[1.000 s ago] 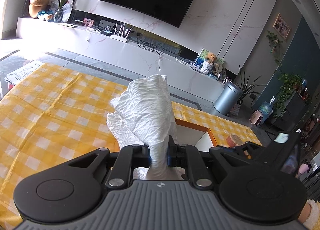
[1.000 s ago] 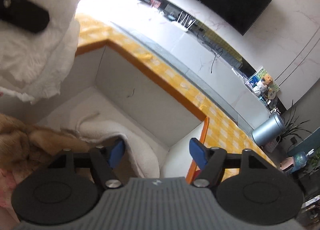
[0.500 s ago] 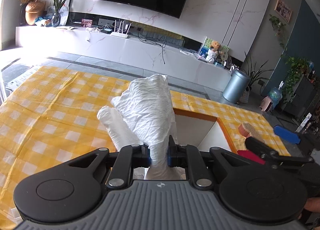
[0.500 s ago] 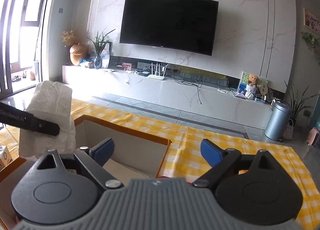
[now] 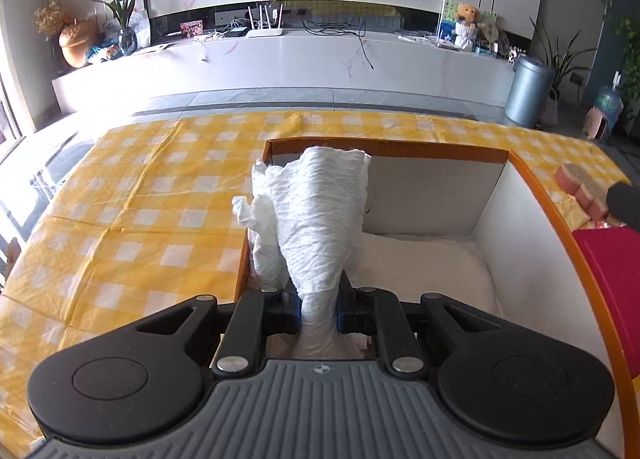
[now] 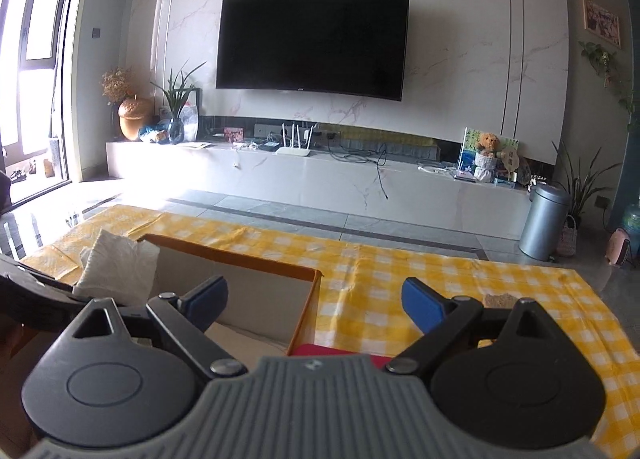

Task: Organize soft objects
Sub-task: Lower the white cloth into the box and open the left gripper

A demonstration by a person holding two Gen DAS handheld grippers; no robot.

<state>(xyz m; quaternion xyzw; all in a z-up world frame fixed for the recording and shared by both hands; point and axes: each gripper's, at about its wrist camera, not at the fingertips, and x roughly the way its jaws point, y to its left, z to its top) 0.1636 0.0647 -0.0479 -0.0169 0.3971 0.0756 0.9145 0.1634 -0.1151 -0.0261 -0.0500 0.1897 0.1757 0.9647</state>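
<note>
A crumpled white cloth [image 5: 320, 219] stands up between the pads of my left gripper [image 5: 318, 305], which is shut on its narrow lower end. The cloth hangs over the left part of an open orange-rimmed cardboard box [image 5: 400, 147] with white inner walls. A pale soft item [image 5: 424, 259] lies on the box floor. In the right wrist view the same cloth [image 6: 116, 271] shows at the left above the box [image 6: 232, 257]. My right gripper [image 6: 314, 299] is open wide above the box's right corner, with nothing between its blue pads.
The box sits on a table with a yellow checked cloth [image 5: 140, 199]. A pink sponge [image 5: 580, 187] and a red flat item [image 5: 612, 259] lie right of the box. A TV wall, a low console and a metal bin [image 6: 544, 219] stand beyond the table.
My left gripper carried the cloth to the right and down, from over the tablecloth to over the box. My right gripper came up out of the box, rolled level and opened wider.
</note>
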